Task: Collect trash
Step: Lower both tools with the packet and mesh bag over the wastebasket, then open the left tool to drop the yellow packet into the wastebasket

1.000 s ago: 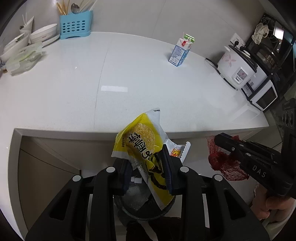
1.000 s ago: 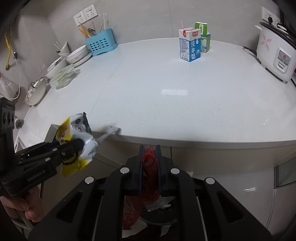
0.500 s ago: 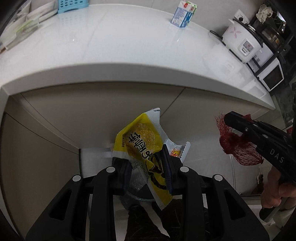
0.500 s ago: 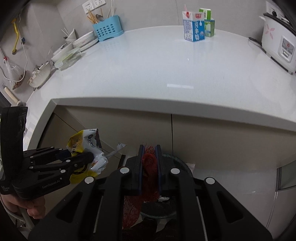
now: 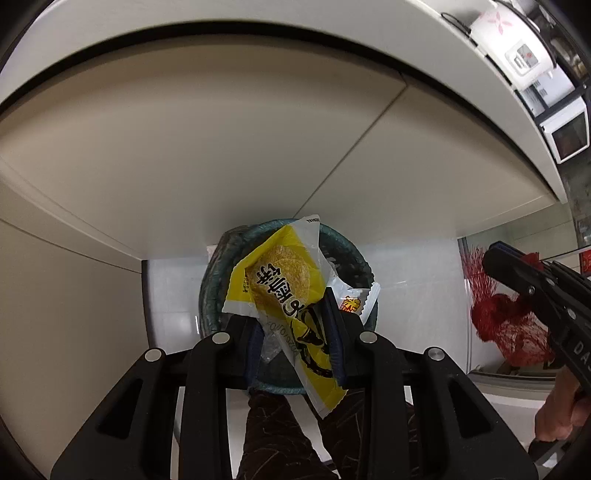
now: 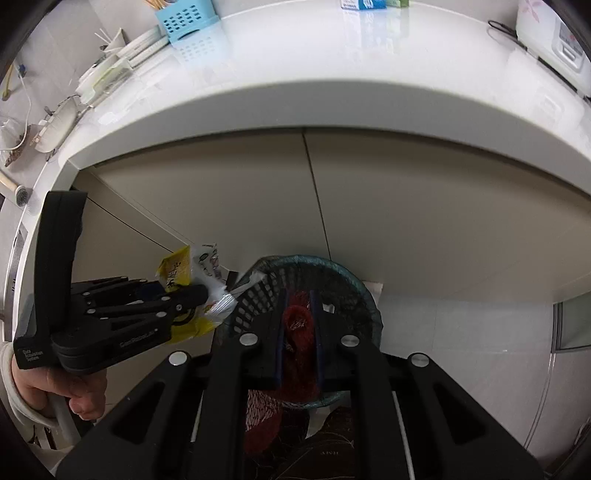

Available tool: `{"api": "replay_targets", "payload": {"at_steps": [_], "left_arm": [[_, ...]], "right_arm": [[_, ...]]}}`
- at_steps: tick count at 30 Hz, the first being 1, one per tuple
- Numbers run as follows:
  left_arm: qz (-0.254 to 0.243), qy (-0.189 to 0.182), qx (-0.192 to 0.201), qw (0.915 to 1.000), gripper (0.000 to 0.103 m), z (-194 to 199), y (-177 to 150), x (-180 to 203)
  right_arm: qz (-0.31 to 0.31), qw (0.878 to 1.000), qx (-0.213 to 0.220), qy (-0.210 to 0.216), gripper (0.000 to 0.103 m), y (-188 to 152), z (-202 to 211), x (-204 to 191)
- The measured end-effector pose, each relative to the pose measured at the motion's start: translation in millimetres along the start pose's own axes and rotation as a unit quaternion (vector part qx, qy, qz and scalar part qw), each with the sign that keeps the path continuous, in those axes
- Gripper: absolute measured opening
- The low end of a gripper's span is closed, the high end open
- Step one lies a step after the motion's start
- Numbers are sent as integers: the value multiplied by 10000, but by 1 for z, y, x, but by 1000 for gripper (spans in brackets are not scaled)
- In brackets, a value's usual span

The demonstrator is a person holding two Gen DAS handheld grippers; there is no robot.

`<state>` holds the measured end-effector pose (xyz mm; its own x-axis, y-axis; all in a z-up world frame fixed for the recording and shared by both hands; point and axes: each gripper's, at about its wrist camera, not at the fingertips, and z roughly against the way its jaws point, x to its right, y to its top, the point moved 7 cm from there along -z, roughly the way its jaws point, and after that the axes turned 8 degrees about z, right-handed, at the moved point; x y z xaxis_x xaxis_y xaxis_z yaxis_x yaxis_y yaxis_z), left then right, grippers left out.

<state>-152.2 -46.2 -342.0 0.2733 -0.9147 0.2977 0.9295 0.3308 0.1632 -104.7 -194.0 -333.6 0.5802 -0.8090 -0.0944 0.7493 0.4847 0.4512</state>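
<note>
Your crinkled yellow-and-white plastic snack wrapper (image 5: 284,295) is pinched between the pads of your left gripper (image 5: 293,332), jaws closed down onto it, with a small white sachet (image 5: 360,301) caught alongside. It hangs directly over the mouth of the round dark-teal plastic mesh wastebasket (image 5: 210,291), which stands on the pale tiled floor (image 5: 170,288) against the beige cabinet doors (image 5: 221,155).

Your red plastic mesh net bag (image 6: 297,328) is clamped in your right gripper (image 6: 297,321), whose jaws are nearly together on the bunched netting; the rest of the net trails down below the fingers. From the right wrist view it sits above the basket's opening, with the left gripper's wrapper just beside the basket's near rim.

Above the cabinets runs the white stone countertop (image 6: 332,66), carrying a light-blue perforated utensil holder (image 6: 183,20), stacked white dishes (image 6: 136,44) and a white rice cooker (image 6: 554,40).
</note>
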Motion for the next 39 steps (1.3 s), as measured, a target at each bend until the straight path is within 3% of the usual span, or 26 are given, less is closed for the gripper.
{"api": "replay_targets", "payload": {"at_steps": [6, 17, 28, 32, 33, 39], "left_arm": [[-204, 105, -196, 9995, 29, -22, -2, 11], [-421, 494, -737, 9952, 29, -60, -17, -3], [-471, 358, -731, 9956, 30, -66, -27, 6], [-394, 342, -699, 9962, 35, -68, -26, 5], [-392, 360, -697, 9961, 41, -67, -26, 6], [-377, 347, -687, 9963, 58, -69, -28, 10]], "right_arm": [[-193, 9998, -89, 24, 11, -8, -9, 12], [-179, 9995, -242, -110, 11, -17, -10, 21], [-266, 9989, -366, -117, 11, -26, -12, 25], [-289, 9986, -435, -103, 11, -28, -14, 24], [-300, 9985, -453, -95, 11, -28, -15, 25], [-329, 9982, -484, -126, 11, -33, -11, 28]]}}
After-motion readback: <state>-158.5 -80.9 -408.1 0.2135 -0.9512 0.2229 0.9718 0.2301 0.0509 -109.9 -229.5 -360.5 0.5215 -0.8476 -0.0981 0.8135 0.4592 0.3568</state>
